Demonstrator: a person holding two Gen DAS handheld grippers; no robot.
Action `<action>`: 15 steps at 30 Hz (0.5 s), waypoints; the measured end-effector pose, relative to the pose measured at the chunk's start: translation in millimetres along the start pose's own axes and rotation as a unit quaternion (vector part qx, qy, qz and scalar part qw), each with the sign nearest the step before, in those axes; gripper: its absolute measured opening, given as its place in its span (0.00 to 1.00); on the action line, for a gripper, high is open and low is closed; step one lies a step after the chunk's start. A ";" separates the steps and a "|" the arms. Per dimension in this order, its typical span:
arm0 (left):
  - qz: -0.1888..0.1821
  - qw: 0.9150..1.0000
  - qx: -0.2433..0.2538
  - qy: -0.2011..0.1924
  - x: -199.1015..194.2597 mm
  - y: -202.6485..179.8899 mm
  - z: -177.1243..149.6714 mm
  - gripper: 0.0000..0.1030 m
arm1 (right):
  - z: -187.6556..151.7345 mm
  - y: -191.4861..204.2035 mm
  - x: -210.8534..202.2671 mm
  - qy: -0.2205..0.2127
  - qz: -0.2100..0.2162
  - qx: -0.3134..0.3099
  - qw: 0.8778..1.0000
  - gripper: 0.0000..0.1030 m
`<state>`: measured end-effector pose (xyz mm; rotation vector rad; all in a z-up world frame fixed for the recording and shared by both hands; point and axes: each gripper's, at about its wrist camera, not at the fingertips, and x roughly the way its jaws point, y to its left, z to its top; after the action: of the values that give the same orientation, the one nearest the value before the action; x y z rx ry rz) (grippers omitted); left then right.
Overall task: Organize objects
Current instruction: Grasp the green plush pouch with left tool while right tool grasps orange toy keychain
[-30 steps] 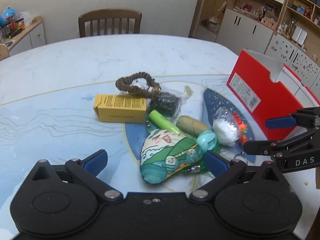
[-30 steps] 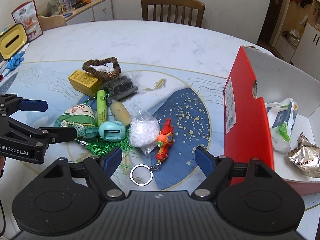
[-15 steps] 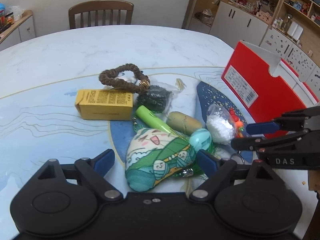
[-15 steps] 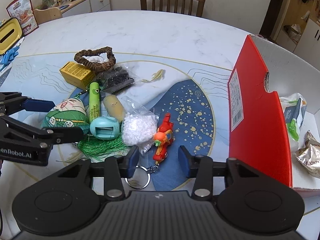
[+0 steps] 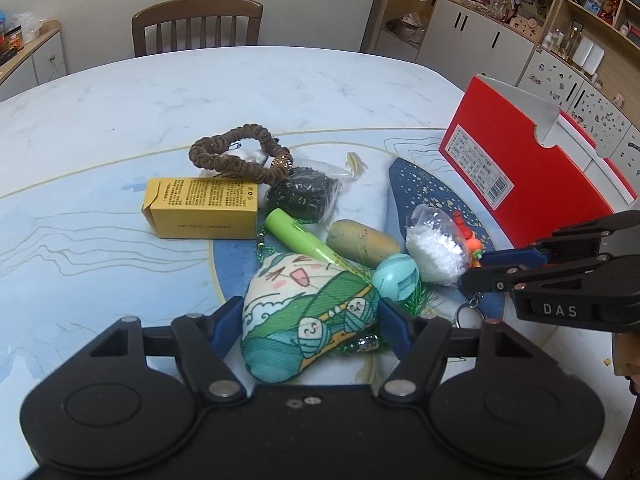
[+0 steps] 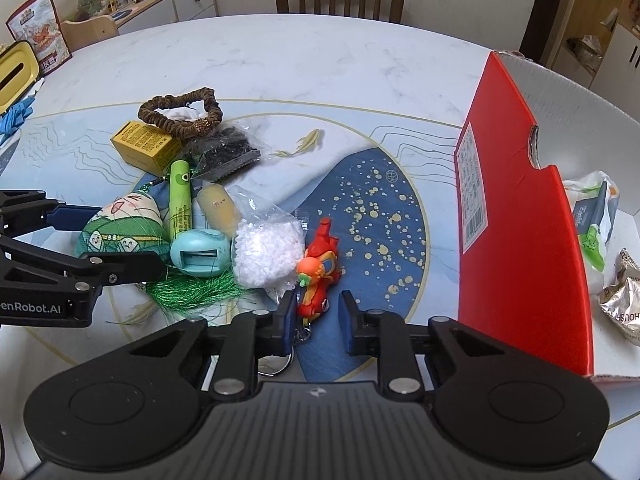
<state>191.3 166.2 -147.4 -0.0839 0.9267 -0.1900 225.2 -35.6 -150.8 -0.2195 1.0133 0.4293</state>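
Note:
A green and white plush pouch (image 5: 304,292) lies on the table, and my left gripper (image 5: 310,324) has its blue pads against both of its sides. The right wrist view shows the same grip (image 6: 128,236) from the side. A red and orange toy keychain (image 6: 318,268) lies on the blue patch of the table. My right gripper (image 6: 317,318) straddles its near end, narrowed but open, with a gap at the right finger. The red shoebox (image 6: 520,200) stands open at the right.
Beside the pouch lie a yellow carton (image 5: 200,208), a brown bead bracelet (image 5: 236,156), a dark bag (image 5: 304,196), a green tube (image 5: 296,234), a teal holder (image 5: 396,276) and a white pellet bag (image 5: 432,248). The box holds a packet (image 6: 592,216) and foil (image 6: 624,296). A chair (image 5: 196,24) stands behind.
Both grippers moved forward and down. The left jaws closed from wide onto the pouch's sides. The right jaws narrowed around the red keychain.

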 end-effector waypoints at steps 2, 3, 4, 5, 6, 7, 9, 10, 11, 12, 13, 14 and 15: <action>0.001 1.000 -0.001 0.000 -1.1 0.4 0.1 0.67 | -0.3 -0.1 -0.3 0.000 -0.003 0.003 1.000 0.14; 0.001 1.000 -0.002 -0.001 -1.8 0.5 0.2 0.66 | -0.5 -0.5 -0.5 0.000 -0.004 0.005 1.000 0.14; 0.001 1.000 -0.004 -0.001 -2.4 0.6 0.4 0.65 | -0.8 -1.2 -1.2 -0.001 -0.004 0.007 1.000 0.13; 0.001 1.000 -0.006 -0.002 -3.3 0.9 0.7 0.65 | -0.9 -2.1 -2.2 -0.003 -0.004 0.010 1.000 0.13; -0.001 1.000 -0.007 -0.004 -4.7 0.9 0.9 0.65 | -1.0 -2.8 -3.6 -0.006 -0.004 0.013 1.000 0.13; -0.002 1.000 -0.008 -0.005 -6.3 0.7 1.2 0.65 | -1.1 -3.7 -5.3 -0.008 -0.003 0.017 1.000 0.13; -0.002 1.000 -0.010 -0.006 -10.1 -0.3 1.7 0.65 | -0.9 -6.2 -9.5 -0.011 -0.001 0.029 1.000 0.12; -0.002 1.000 -0.010 -0.006 -12.2 -1.0 1.8 0.64 | -1.0 -7.4 -12.4 -0.014 0.002 0.035 0.999 0.12; -0.003 1.000 -0.012 -0.006 -14.4 -1.3 2.1 0.64 | -1.0 -8.5 -15.6 -0.016 0.004 0.041 0.999 0.12; -0.003 1.000 -0.013 -0.007 -16.6 -1.7 2.5 0.64 | -1.4 -9.6 -19.2 -0.018 0.006 0.046 0.999 0.12; -0.003 1.000 -0.015 -0.006 -19.1 -2.2 2.9 0.64 | -2.2 -10.4 -22.8 -0.020 0.009 0.050 0.999 0.12; -0.003 1.000 -0.015 -0.006 -21.6 -2.6 3.7 0.64 | -3.0 -11.4 -26.6 -0.021 0.011 0.055 0.998 0.12; -0.002 1.000 -0.016 -0.007 -24.5 -3.6 4.2 0.64 | -3.9 -12.1 -30.1 -0.022 0.013 0.059 0.998 0.12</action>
<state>179.9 167.5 -125.0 -0.1156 0.9163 -0.1784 213.9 -55.3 -127.3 -0.0916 0.9961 0.3956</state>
